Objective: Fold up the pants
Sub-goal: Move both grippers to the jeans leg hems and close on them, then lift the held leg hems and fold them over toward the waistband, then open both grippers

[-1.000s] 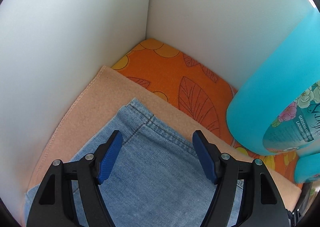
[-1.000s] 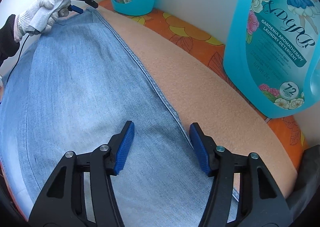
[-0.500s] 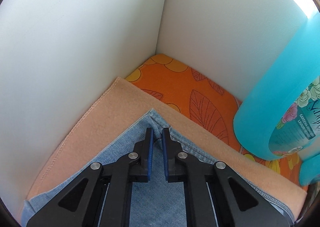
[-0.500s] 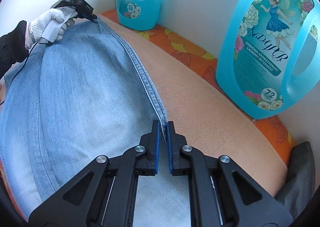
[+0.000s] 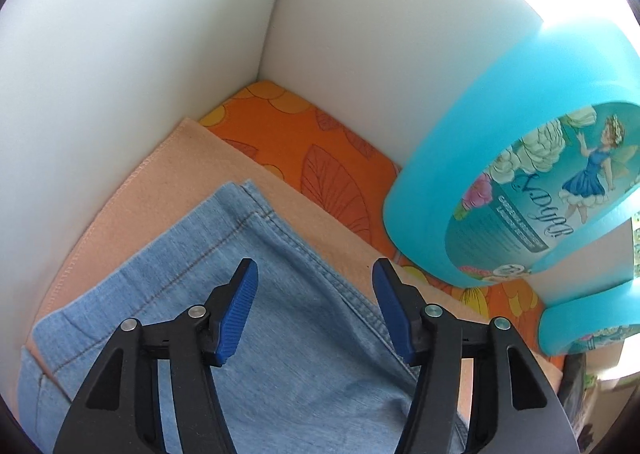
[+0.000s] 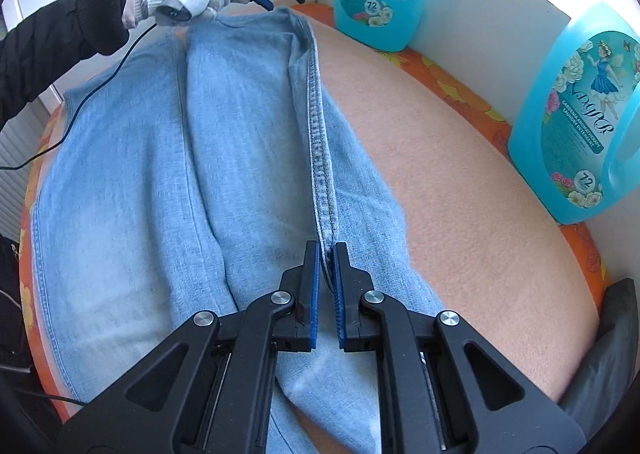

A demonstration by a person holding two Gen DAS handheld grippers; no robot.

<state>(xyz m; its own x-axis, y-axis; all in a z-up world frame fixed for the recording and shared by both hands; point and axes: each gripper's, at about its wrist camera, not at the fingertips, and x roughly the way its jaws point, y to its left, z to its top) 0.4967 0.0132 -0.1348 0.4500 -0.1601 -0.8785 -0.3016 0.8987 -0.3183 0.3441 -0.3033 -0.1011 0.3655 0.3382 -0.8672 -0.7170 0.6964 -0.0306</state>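
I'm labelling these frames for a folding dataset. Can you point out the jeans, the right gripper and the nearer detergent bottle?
jeans [image 6: 248, 157]: right wrist view, on the flat denim left of the raised seam.
right gripper [image 6: 326, 254]: right wrist view, between the fingertips pinching the seam.
detergent bottle [image 6: 580, 133]: right wrist view, on its printed label.

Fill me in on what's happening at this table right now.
A person with a handheld gripper in each hand is folding light blue jeans spread on a peach blanket. The right gripper is shut on the jeans' seamed edge, which is lifted into a ridge. The left gripper is open over the jeans' far corner, gripping nothing. Two blue detergent bottles stand along the white wall behind the blanket.
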